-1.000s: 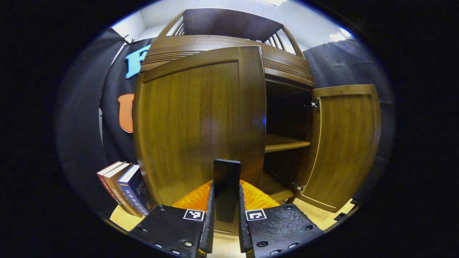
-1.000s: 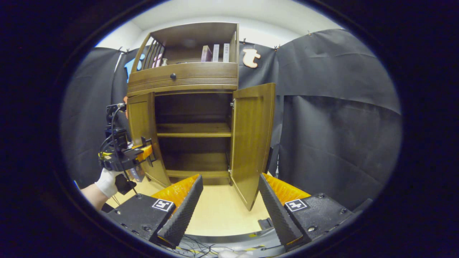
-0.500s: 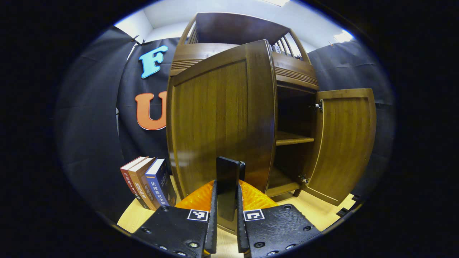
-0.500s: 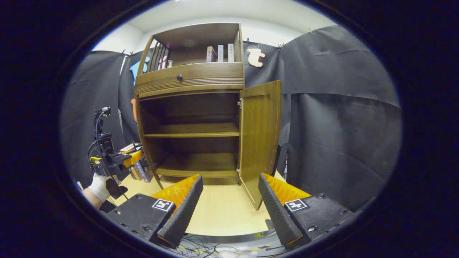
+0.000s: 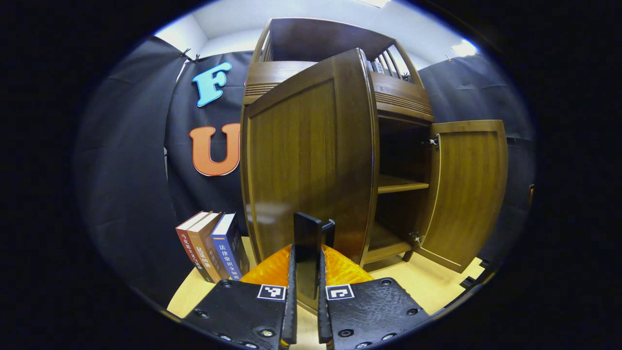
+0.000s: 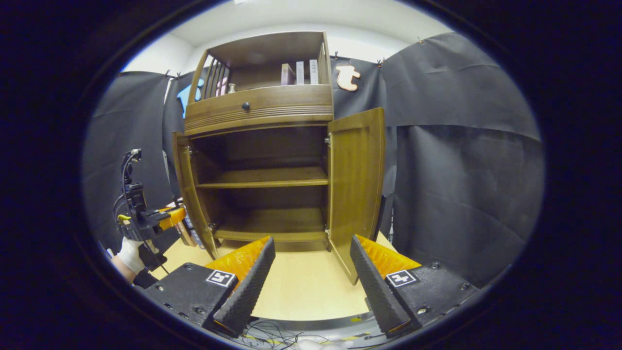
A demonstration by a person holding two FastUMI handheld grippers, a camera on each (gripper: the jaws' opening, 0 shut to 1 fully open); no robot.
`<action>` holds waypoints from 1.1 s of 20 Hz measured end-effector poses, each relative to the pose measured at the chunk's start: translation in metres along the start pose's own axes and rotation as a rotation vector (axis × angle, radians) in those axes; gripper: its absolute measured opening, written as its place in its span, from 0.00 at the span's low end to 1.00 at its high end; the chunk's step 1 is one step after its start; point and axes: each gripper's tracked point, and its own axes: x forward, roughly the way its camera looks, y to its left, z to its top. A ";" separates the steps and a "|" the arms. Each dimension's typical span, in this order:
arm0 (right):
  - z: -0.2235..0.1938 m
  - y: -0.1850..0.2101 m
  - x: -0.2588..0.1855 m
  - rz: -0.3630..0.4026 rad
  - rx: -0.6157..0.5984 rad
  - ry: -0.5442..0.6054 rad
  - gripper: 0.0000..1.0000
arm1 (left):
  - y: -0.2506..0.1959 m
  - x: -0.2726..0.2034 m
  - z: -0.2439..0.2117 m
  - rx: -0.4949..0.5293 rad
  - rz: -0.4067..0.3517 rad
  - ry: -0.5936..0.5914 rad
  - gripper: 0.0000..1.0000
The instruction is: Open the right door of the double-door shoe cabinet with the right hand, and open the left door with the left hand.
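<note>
The brown wooden shoe cabinet [image 6: 257,104] has both doors swung outward, baring two shelves. In the left gripper view the left door [image 5: 306,155] looms close, and my left gripper [image 5: 306,253] is shut on a dark upright handle [image 5: 307,231] low on its outer face. The right door [image 5: 469,189] stands wide beyond it. In the right gripper view the left door [image 6: 187,194] is seen nearly edge-on, with my left gripper [image 6: 163,219] and a gloved hand [image 6: 130,249] beside it. My right gripper [image 6: 312,241] hangs open and empty, well back from the right door [image 6: 354,184].
Three books [image 5: 214,243] lean on the floor against the black cloth wall, left of the cabinet. More books [image 6: 299,73] stand on the top shelf above a drawer with a round knob [image 6: 246,105]. Pale wooden floor [image 6: 301,287] lies before the cabinet.
The left door has swung further outward, pulled by my left gripper, which moved left and back with it. The right gripper stayed open and barely shifted.
</note>
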 end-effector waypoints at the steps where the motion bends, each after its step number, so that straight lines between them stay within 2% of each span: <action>1: -0.002 0.003 0.000 0.007 -0.003 0.002 0.99 | 0.007 -0.005 0.000 -0.005 0.005 -0.007 0.10; 4: -0.004 0.017 0.003 0.037 -0.007 0.009 0.99 | 0.034 -0.023 -0.002 -0.011 0.057 -0.005 0.09; 5: -0.005 0.021 0.002 0.046 -0.012 0.010 0.99 | 0.045 -0.023 -0.002 -0.016 0.075 -0.016 0.02; 6: -0.005 0.026 0.003 0.055 -0.019 0.012 0.99 | 0.052 -0.027 -0.005 -0.016 0.085 -0.013 0.00; 7: -0.007 0.030 0.004 0.065 -0.024 0.015 0.99 | 0.059 -0.029 -0.004 -0.012 0.095 -0.015 0.09; 8: -0.008 0.036 0.006 0.077 -0.027 0.020 0.98 | 0.068 -0.031 -0.005 -0.010 0.105 -0.010 0.00; 9: -0.010 0.041 0.006 0.089 -0.029 0.025 0.98 | 0.076 -0.033 -0.005 -0.014 0.113 -0.012 0.08; 10: -0.010 0.045 0.006 0.099 -0.033 0.026 0.99 | 0.083 -0.034 -0.006 -0.020 0.113 -0.005 0.00; 11: -0.010 0.048 0.006 0.108 -0.037 0.026 0.98 | 0.091 -0.035 -0.006 -0.023 0.119 -0.007 0.00; 12: -0.010 0.052 0.005 0.117 -0.041 0.025 0.98 | 0.100 -0.036 -0.006 -0.021 0.124 -0.001 0.08; 13: -0.011 0.054 0.005 0.122 -0.044 0.026 0.98 | 0.109 -0.036 -0.007 -0.017 0.136 0.008 0.00; 16: -0.012 0.056 0.004 0.128 -0.046 0.027 0.99 | 0.117 -0.037 -0.006 -0.039 0.097 0.007 0.00; 22: -0.012 0.055 0.006 0.125 -0.053 0.025 0.98 | 0.134 -0.035 -0.005 0.043 0.015 -0.021 0.00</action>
